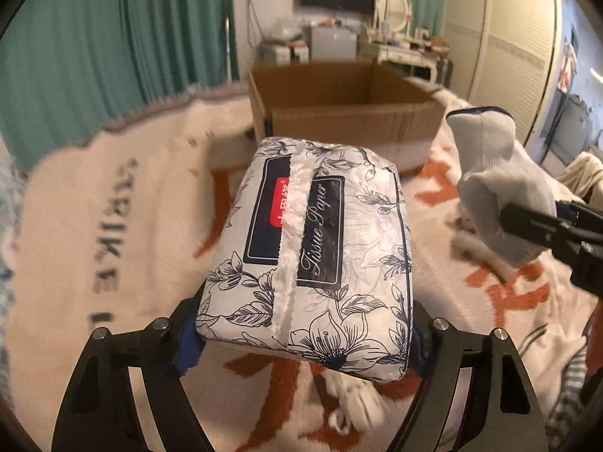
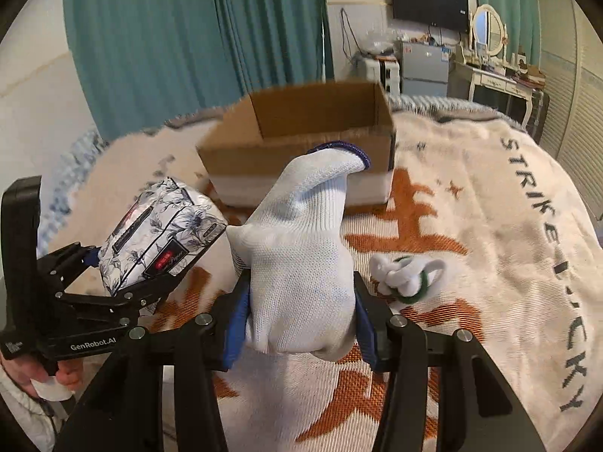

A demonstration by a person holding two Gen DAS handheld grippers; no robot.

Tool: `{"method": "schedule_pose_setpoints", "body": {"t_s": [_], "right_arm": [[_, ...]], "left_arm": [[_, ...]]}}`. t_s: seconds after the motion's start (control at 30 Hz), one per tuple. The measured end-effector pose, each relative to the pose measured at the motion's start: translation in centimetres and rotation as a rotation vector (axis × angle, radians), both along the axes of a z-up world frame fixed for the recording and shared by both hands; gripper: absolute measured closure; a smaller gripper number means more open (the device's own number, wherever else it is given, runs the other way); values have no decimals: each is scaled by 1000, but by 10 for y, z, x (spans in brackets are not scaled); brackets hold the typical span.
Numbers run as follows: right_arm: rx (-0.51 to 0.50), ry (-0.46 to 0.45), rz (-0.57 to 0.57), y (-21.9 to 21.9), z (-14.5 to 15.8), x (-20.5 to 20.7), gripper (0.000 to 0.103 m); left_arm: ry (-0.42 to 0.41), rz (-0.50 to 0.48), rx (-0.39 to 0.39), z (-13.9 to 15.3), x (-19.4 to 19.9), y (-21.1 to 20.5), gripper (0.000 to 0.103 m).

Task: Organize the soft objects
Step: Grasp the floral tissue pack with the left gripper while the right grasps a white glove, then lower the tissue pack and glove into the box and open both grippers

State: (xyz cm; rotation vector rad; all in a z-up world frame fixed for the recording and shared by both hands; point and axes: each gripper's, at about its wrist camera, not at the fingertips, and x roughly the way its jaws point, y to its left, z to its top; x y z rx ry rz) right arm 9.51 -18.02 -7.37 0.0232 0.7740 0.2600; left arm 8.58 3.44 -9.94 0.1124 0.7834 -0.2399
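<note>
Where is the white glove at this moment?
The white glove is held up in the right gripper, above the blanket, in front of the cardboard box and right of the tissue pack.

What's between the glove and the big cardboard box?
Nothing in the right wrist view: only bare blanket lies between the white glove and the cardboard box.

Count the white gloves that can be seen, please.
2. One glove is held up between the right gripper fingers, in front of the box. A second, bunched glove lies on the blanket to its right. Others may be hidden.
</note>
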Motion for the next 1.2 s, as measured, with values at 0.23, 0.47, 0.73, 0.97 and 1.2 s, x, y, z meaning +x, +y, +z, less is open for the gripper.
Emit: {"method": "schedule_pose_setpoints", "body": {"t_s": [0.23, 0.47, 0.73, 0.97, 1.2], "right_arm": [[43, -142, 77, -12, 99, -25, 55], [3, -287, 163, -12, 199, -25, 55], [10, -285, 191, -8, 232, 26, 55], [7, -211, 186, -4, 190, 109, 55], [-18, -73, 154, -6, 100, 192, 56]], "left_arm": [[-119, -4, -3, 79, -36, -10, 22], [-226, 29, -30, 149, -27, -14, 22], [-265, 64, -15, 185, 28, -25, 22], [-193, 110, -32, 147, 110, -33, 22], [-89, 82, 11, 63, 177, -44, 22]]}}
